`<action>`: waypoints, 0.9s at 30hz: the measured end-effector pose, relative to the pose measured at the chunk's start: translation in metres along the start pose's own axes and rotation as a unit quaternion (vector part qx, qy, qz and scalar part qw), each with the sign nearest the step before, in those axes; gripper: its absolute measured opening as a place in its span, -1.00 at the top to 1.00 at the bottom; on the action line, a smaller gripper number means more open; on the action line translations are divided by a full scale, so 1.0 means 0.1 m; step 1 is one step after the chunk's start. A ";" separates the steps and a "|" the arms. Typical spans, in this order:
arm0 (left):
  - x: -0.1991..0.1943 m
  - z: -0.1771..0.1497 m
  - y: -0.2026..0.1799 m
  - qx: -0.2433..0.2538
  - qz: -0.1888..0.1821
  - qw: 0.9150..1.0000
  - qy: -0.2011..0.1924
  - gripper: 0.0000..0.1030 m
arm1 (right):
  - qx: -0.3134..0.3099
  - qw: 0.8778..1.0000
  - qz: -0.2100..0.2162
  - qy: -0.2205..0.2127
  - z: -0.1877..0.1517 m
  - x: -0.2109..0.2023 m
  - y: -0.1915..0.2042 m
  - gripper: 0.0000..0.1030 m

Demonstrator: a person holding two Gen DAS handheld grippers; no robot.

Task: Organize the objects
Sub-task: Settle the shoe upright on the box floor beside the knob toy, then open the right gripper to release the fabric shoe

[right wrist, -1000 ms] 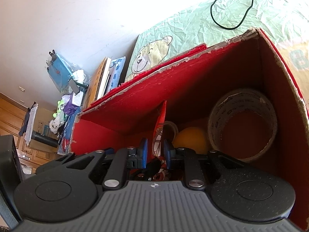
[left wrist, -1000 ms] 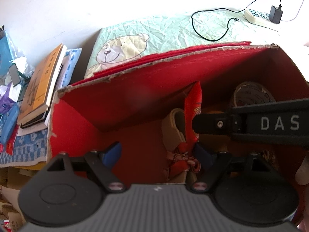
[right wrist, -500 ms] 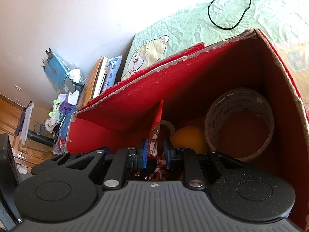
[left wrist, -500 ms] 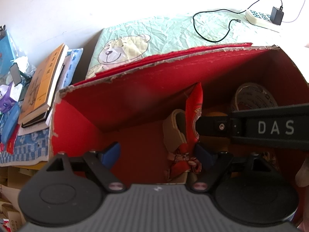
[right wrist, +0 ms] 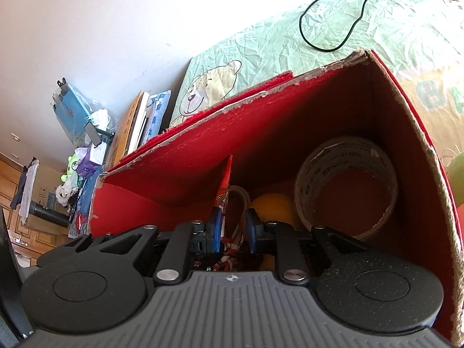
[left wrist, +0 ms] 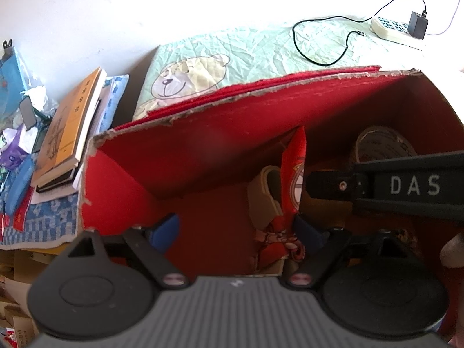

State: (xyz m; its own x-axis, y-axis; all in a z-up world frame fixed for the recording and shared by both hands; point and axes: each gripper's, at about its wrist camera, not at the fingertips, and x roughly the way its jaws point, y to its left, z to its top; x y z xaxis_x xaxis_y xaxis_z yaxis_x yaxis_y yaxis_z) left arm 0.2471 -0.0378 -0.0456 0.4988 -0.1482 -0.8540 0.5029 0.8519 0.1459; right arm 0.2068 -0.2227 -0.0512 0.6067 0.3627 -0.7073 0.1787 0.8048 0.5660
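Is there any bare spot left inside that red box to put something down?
Yes: the left half of the red box, between its left wall and the red packet, looks bare. The right half is crowded with the tape roll, an orange ball and a smaller roll.

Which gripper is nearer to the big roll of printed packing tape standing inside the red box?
Right. The right gripper sits just left of the big roll of printed packing tape; the left gripper is further left, over the red box floor.
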 end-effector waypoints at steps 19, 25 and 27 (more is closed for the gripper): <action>-0.03 -0.03 0.00 0.001 0.008 1.000 -0.010 -0.72 | 0.004 1.000 0.003 -0.017 -0.01 -0.04 -0.03 0.58; -0.04 -0.03 0.00 0.002 0.011 1.000 -0.014 -0.72 | -0.006 0.999 -0.001 -0.045 -0.04 -0.12 -0.01 0.58; -0.04 -0.03 -0.01 0.002 0.013 1.000 -0.014 -0.72 | -0.034 0.997 -0.016 -0.064 -0.07 -0.18 0.03 0.58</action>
State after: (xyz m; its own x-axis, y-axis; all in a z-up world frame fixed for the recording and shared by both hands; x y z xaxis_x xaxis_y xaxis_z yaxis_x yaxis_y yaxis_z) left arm 0.2422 -0.0368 -0.0438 0.5312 -0.1412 -0.8354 0.4924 0.8538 0.1688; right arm 0.1910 -0.2230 -0.0397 0.6963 0.2775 -0.6620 0.1486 0.8465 0.5112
